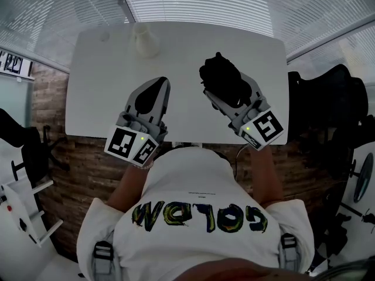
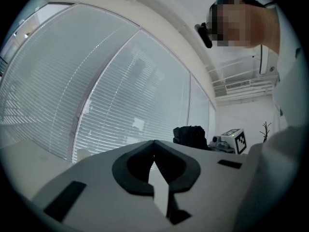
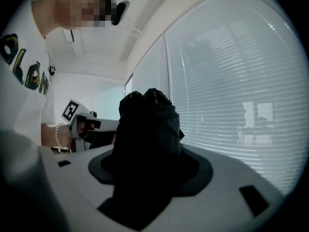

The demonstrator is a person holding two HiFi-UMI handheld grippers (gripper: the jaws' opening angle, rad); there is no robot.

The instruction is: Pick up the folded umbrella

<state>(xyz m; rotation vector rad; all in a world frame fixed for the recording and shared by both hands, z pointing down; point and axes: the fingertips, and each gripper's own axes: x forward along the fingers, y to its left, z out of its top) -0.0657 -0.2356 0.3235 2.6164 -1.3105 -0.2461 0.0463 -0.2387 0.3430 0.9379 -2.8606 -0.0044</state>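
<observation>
Folded umbrella aloft over the counter's right half | right gripper fingers clamped around its soft, seemingly light fabric (the stiff core within likely gives the surest hold) | left gripper fingers closed, empty

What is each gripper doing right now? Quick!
Left gripper: closed, with nothing between its jaws.
Right gripper: closed on the black folded umbrella.
</observation>
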